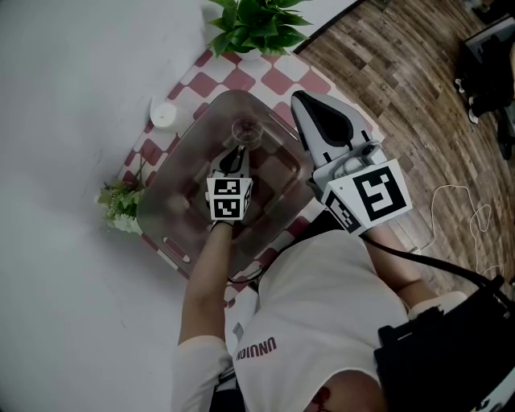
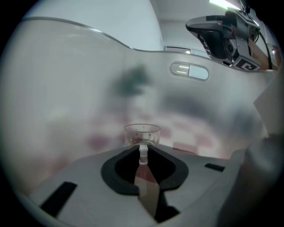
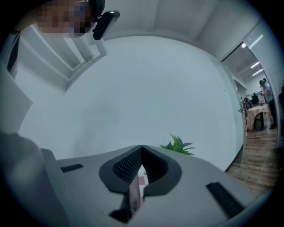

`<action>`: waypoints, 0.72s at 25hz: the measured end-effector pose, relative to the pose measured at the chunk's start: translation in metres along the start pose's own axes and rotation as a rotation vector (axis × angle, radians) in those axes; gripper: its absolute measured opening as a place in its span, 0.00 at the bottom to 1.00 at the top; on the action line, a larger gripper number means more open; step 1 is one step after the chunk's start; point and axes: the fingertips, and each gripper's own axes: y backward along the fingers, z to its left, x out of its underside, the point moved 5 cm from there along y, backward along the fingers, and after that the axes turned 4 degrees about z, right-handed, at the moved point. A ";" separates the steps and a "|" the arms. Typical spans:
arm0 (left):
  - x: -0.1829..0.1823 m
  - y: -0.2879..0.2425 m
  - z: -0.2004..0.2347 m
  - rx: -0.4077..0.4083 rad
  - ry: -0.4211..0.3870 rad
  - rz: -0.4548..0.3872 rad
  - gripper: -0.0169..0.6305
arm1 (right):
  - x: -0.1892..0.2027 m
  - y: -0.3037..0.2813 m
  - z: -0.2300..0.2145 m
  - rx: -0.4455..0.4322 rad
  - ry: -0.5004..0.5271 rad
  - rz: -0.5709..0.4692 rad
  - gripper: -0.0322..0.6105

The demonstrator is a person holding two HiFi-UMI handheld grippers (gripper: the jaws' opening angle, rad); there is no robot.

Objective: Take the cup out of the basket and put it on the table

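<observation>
A clear glass cup (image 1: pixel 246 131) stands inside the frosted translucent basket (image 1: pixel 161 211) on the red-and-white checked table. My left gripper (image 1: pixel 238 154) reaches down into the basket and is shut on the cup's handle. In the left gripper view the cup (image 2: pixel 142 133) sits just past the jaw tips, and the handle (image 2: pixel 143 154) is pinched between them. My right gripper (image 1: pixel 300 100) hovers over the basket's right rim, shut and holding nothing. In its own view the right gripper (image 3: pixel 142 149) points level at a white wall. It also shows at the top of the left gripper view as the right gripper (image 2: pixel 219 33).
A potted green plant (image 1: pixel 257 24) stands at the table's far end. A small white pot (image 1: pixel 163 115) and a flower sprig (image 1: pixel 121 205) lie left of the basket. Wooden floor (image 1: pixel 418 105) with a loose cable runs along the right. The basket wall has a handle slot (image 2: pixel 189 71).
</observation>
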 end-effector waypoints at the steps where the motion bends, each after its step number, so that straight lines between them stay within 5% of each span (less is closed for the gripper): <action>1: -0.001 0.001 0.000 0.002 -0.004 -0.004 0.12 | 0.000 0.000 0.000 0.000 0.000 0.000 0.08; 18: -0.016 0.014 0.002 0.034 0.006 -0.048 0.12 | 0.000 -0.002 0.003 -0.011 0.001 0.001 0.08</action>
